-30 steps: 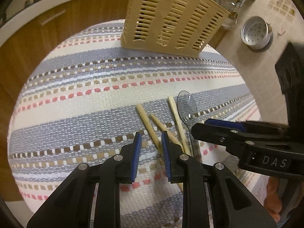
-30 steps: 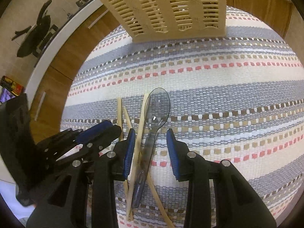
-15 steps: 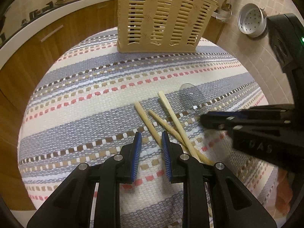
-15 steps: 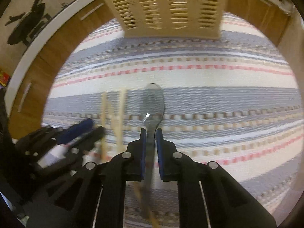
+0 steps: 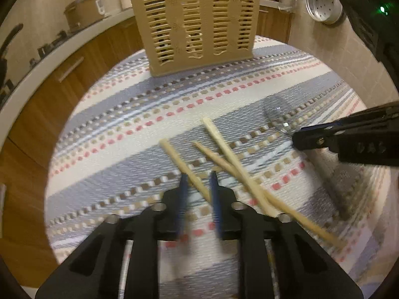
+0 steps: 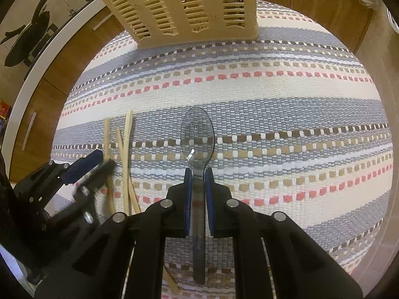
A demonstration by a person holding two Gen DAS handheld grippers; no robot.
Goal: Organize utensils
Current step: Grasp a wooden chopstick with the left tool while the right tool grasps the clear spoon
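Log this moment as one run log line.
right gripper: shut on spoon | left gripper: closing around chopstick | basket: upright, behind

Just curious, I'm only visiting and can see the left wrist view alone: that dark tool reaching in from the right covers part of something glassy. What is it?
Observer: A clear plastic spoon. The right tool is shut on its handle, just behind the bowl.
Visitor: How much of the handle sits behind the grip?
Observer: Most of it. The handle runs back between the two fingers toward the camera, and the bowl points at the slotted basket.
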